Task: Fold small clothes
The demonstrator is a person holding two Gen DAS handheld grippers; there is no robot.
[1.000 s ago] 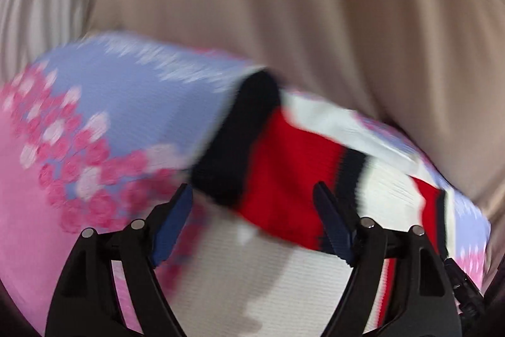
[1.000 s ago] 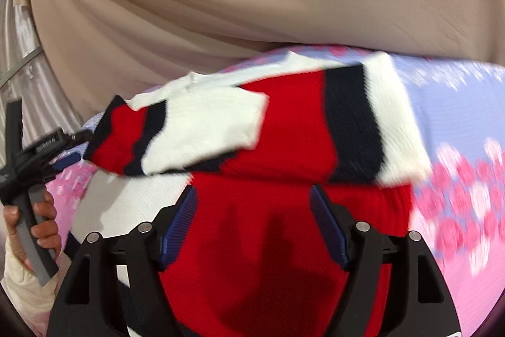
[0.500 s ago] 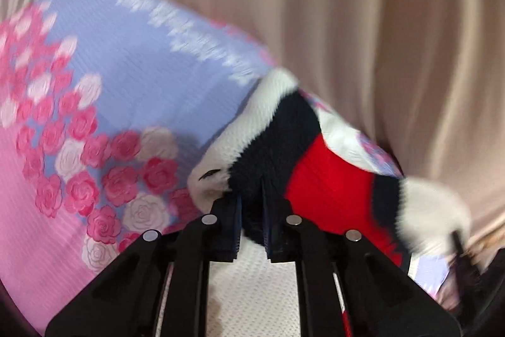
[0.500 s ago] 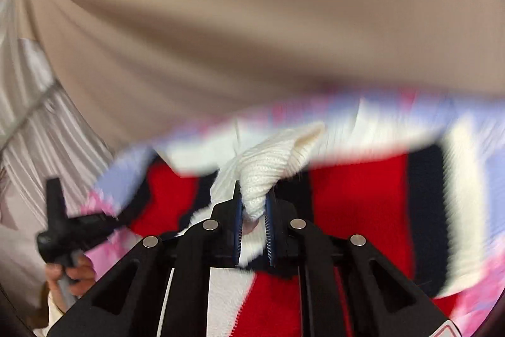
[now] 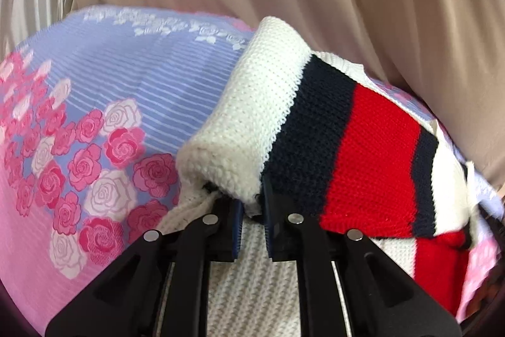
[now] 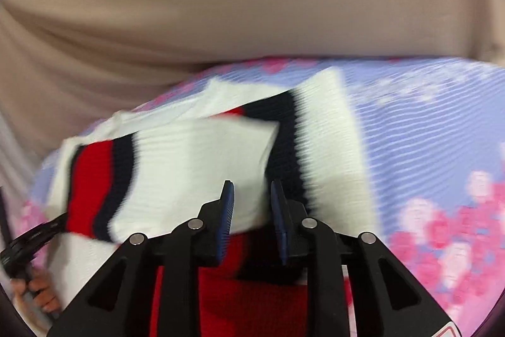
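No readable text, labels, brands or numbers anywhere.

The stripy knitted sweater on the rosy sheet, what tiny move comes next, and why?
Probably the left hand-held gripper should lower its pinched white cuff onto the red, white and navy striped knitted sweater, then let go. It is shut on that edge, while the right hand-held gripper looks slightly open and empty above the pink-and-blue rose-print sheet.

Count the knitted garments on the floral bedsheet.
1: the red, white and navy striped knitted sweater, spread on the floral bedsheet, white edge pinched by the left gripper. More may hide underneath.
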